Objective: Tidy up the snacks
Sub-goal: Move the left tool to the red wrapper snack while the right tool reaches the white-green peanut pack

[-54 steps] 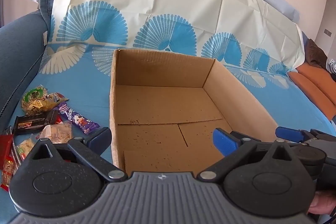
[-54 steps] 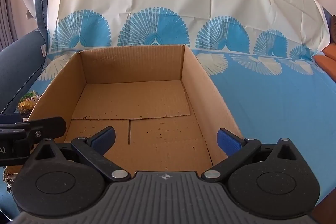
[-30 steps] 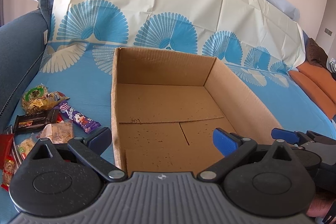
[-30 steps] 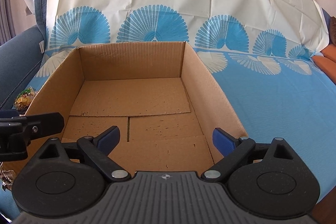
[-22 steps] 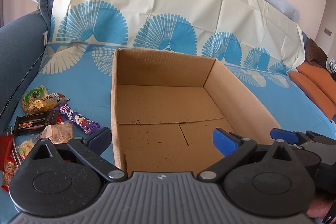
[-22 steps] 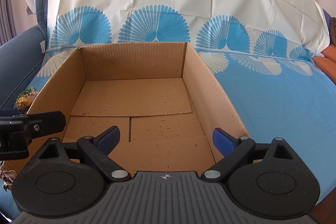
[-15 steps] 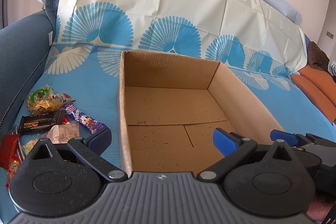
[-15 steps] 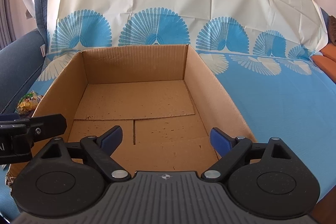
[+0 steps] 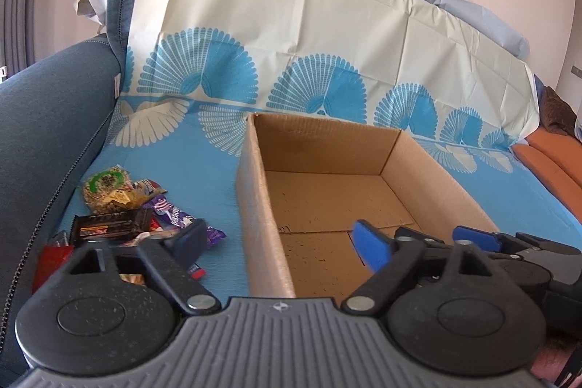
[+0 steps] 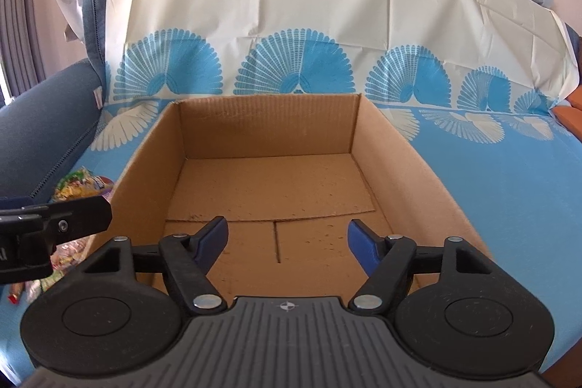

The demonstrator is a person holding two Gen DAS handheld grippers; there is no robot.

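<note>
Left gripper (image 9: 280,244) and right gripper (image 10: 287,239): jaws apart, just been closing, nothing between them. Cardboard box (image 10: 265,130) sits on blue fan-print sheet (image 10: 509,191) over a blue sofa (image 9: 40,119). Snack packets (image 9: 120,210) lie left of the box; purple wrapper's lettering blurred, possibly unreadable.

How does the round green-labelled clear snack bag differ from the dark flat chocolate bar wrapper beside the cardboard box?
The round green-labelled clear snack bag is puffy and see-through, lying farther back; the dark flat chocolate bar wrapper is opaque, rectangular and nearer the camera. Both lie on the blue cloth, outside the open cardboard box.
</note>
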